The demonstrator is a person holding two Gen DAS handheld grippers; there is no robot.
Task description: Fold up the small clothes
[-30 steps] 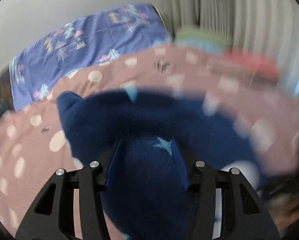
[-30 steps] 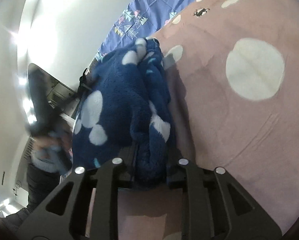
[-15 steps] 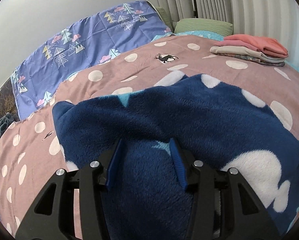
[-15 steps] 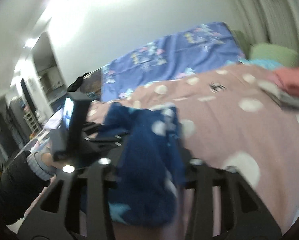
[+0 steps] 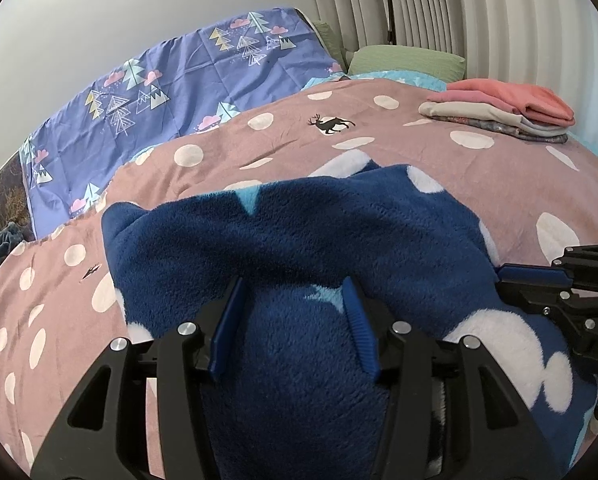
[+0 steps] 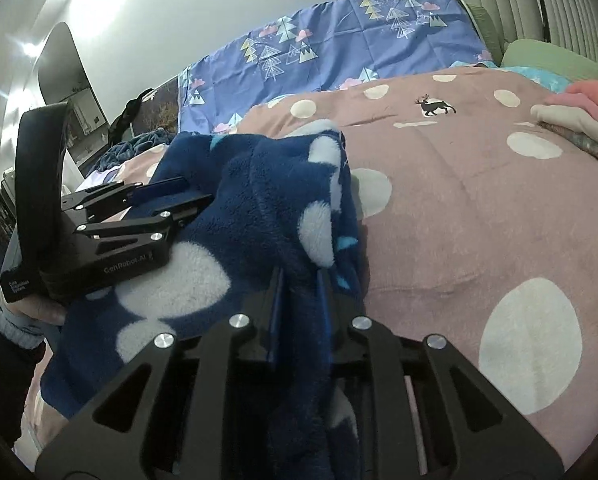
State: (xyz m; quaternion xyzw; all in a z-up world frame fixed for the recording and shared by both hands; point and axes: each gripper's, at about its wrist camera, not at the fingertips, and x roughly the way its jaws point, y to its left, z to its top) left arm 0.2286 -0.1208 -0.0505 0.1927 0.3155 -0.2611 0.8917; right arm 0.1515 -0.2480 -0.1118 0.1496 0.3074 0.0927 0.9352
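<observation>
On the bed [image 5: 479, 168], the left gripper [image 5: 295, 324] is pinching a thick fold of the blue fleece garment [image 5: 299, 240]. The right gripper [image 6: 299, 304], its fingers just narrowing, is clamping another bunch of it.

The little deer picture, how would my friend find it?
Start on the big pink bedspread with white dots. Look toward its far end, left of the stack of folded clothes. The deer is the small black shape with antlers, unlike the plain white dots around it.
</observation>
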